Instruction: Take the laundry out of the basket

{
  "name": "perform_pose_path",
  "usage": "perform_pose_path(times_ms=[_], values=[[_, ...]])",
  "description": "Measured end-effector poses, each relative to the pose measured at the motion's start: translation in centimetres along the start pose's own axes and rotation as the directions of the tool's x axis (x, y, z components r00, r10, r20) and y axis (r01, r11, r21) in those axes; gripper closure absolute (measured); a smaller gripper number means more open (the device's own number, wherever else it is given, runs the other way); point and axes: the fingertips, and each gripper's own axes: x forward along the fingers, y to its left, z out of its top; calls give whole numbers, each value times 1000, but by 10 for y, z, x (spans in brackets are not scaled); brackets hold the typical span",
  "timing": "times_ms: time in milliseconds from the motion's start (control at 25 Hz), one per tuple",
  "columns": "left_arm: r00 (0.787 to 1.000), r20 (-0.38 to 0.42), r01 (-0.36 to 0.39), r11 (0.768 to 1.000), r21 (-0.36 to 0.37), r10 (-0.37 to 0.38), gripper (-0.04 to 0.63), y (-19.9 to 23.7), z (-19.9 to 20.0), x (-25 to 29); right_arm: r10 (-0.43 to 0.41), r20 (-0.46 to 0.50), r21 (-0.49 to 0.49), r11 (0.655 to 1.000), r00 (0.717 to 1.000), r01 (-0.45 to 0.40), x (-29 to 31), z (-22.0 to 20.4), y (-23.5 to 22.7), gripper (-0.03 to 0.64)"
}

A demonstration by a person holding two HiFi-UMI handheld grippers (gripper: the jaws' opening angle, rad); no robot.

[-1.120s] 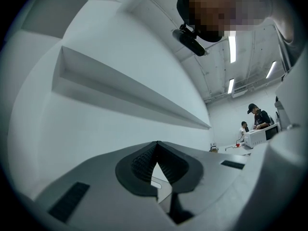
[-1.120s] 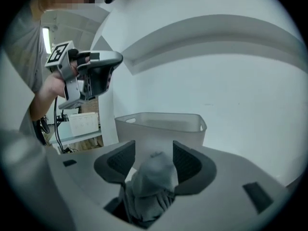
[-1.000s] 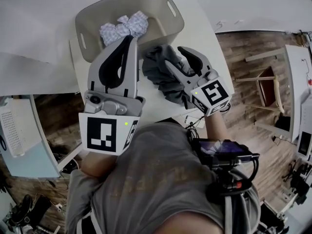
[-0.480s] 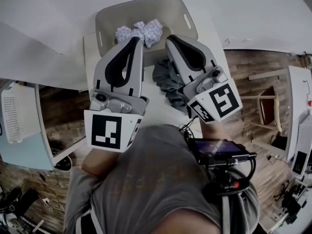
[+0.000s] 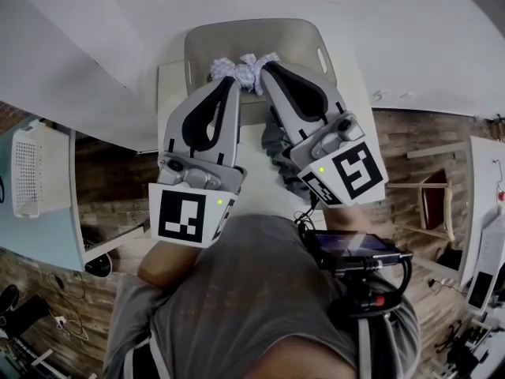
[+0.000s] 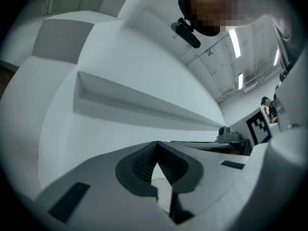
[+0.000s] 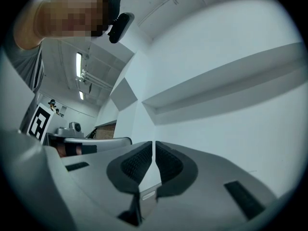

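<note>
Table: basket holds checked laundry just past left tongs, right tongs.

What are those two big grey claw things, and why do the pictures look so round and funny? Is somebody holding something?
A person holds a grabbing tool in each hand: the left tool and the right tool. One picture comes from a camera on the person's head, looking down. The other two come from small cameras riding on each tool, looking along its two jaws; their wide lenses bend everything round. On the white table stands a basket with a pale checked cloth inside. A grey garment lies on the table beside it. Both tools are held up with jaws closed, holding nothing.
</note>
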Motion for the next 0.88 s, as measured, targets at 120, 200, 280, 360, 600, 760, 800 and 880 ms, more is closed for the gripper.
perform_pose_path(times_ms=[120, 200, 280, 360, 600, 760, 800, 880], values=[[1000, 5, 7, 1000, -11, -7, 588, 3, 1, -1, 9, -4, -5, 1000, 1000, -9, 4, 1, 2, 592], [1000, 18, 5, 1000, -16, -5, 588, 5, 3, 0, 14, -7, -12, 1000, 1000, -14, 6, 0, 3, 592], [1000, 21, -6, 1000, -13, 7, 588, 7, 5, 0, 17, -8, -18, 1000, 1000, -17, 8, 1, 2, 591], [1000, 20, -16, 1000, -9, 16, 588, 9, 6, 1, 19, -9, -24, 1000, 1000, -19, 11, 2, 1, 591], [999, 29, -27, 1000, 0, 27, 588, 18, 8, 8, 19, -13, -51, 999, 1000, -20, 20, 5, -7, 591], [998, 45, -37, 999, 7, 37, 588, 26, 14, 14, 15, -10, -69, 997, 1000, -16, 27, 11, -18, 591], [998, 51, -39, 999, 9, 38, 588, 28, 16, 16, 13, -7, -76, 997, 1000, -14, 29, 14, -21, 591], [997, 65, -40, 999, 18, 39, 588, 33, 20, 20, 10, -1, -91, 996, 1000, -10, 33, 20, -27, 591]])
